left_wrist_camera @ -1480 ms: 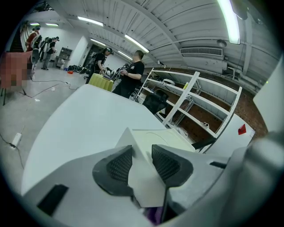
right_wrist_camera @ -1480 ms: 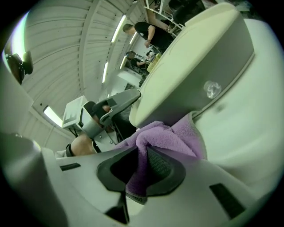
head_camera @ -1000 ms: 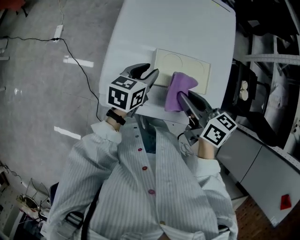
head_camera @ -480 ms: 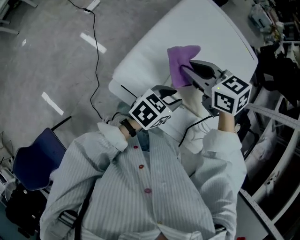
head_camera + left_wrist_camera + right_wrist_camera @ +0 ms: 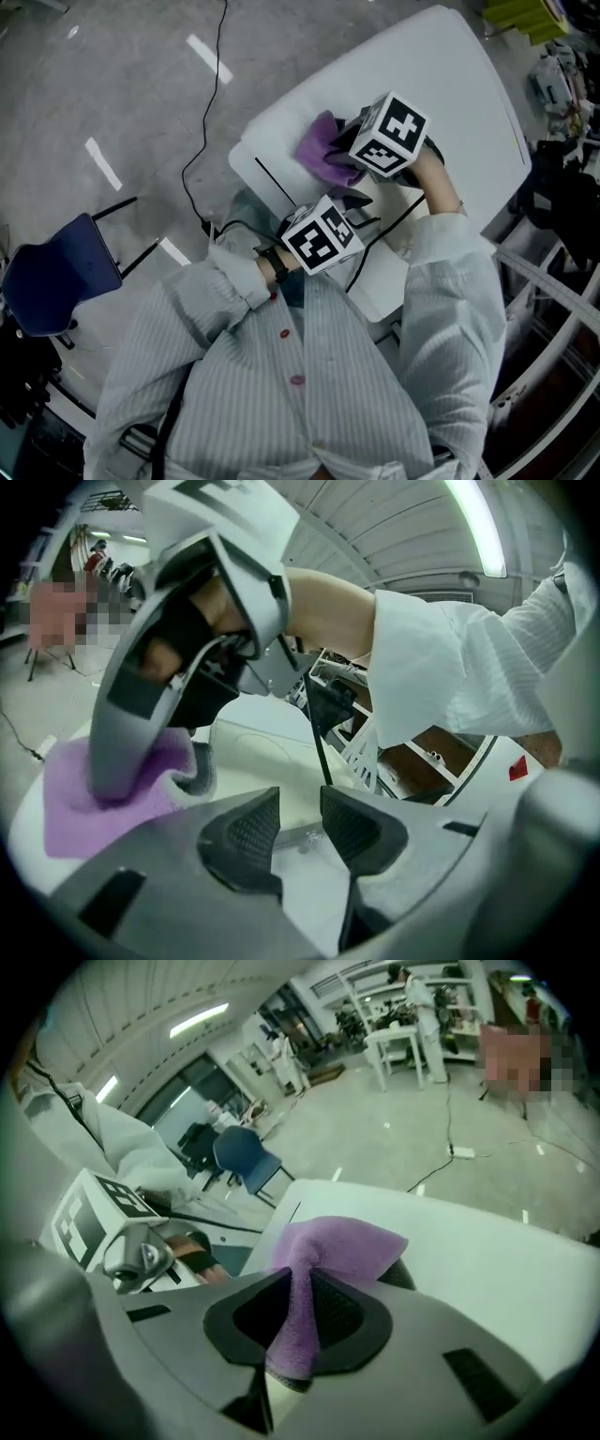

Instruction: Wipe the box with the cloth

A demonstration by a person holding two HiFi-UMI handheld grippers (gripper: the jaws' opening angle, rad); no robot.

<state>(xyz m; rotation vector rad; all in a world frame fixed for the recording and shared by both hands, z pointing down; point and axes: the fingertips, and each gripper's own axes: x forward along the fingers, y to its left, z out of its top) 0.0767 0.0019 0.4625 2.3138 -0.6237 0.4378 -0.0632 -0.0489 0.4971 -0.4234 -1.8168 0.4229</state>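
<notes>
A flat cream box [image 5: 281, 752] lies on the white table [image 5: 450, 84]. In the head view both grippers hide it. My right gripper [image 5: 349, 152] is shut on a purple cloth [image 5: 322, 150] and presses it down near the table's left edge. The cloth [image 5: 342, 1241] is bunched between that gripper's [image 5: 302, 1297] pads and spreads out beyond them. My left gripper [image 5: 360, 201] sits just nearer to me. Its [image 5: 300, 810] jaws stand a narrow gap apart, with the box's near edge in that gap. The cloth [image 5: 94, 803] also shows there, under the right gripper [image 5: 178, 667].
A blue chair [image 5: 56, 272] stands on the grey floor at the left. A black cable [image 5: 211, 84] runs over the floor, and another one [image 5: 394, 225] crosses the table's near part. Metal shelving [image 5: 553, 281] crowds the right side.
The right gripper has carried the cloth leftward and down onto the surface. The left gripper has stayed close under it. The head view has swung, so the table now lies slantwise.
</notes>
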